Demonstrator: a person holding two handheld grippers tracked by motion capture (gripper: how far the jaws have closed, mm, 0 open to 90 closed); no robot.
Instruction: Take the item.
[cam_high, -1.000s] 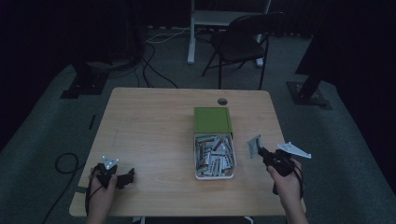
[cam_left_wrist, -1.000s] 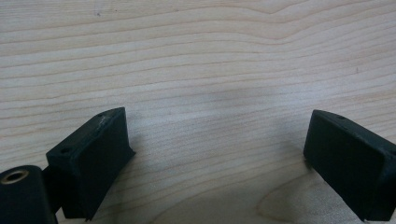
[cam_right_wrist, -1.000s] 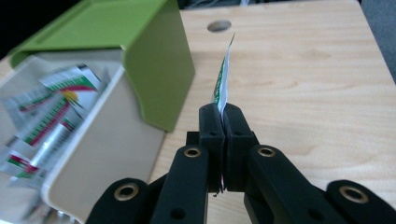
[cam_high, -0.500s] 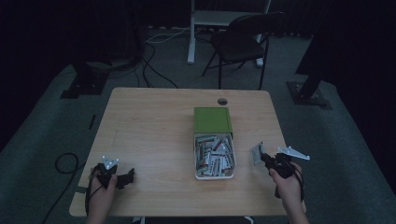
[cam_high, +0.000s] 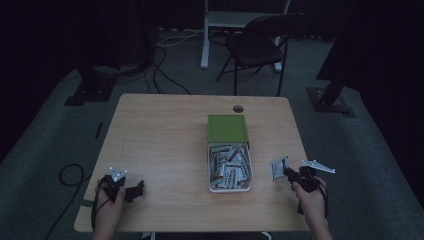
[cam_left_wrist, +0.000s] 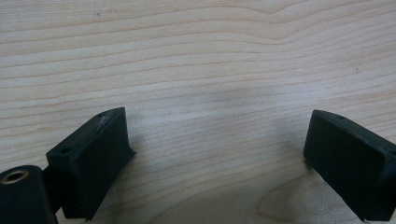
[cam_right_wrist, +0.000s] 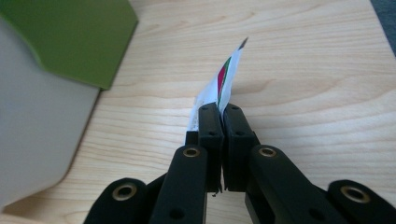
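1. Sachet (cam_right_wrist: 223, 84) sticks out forward from the right tool (cam_right_wrist: 219, 114), clenched flat between its jaws, just right of the white box (cam_high: 248, 170), likely to be set apart on the desk (cam_high: 165, 140).
2. Left tool (cam_left_wrist: 217, 149) rests released, nothing between its jaws.

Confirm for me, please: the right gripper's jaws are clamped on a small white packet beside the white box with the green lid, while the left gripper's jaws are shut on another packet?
Not quite. The left gripper holds nothing: the left gripper view shows its jaws wide apart over the bare wooden table. The right gripper is indeed clamped on the small white packet beside the white box with the green lid.
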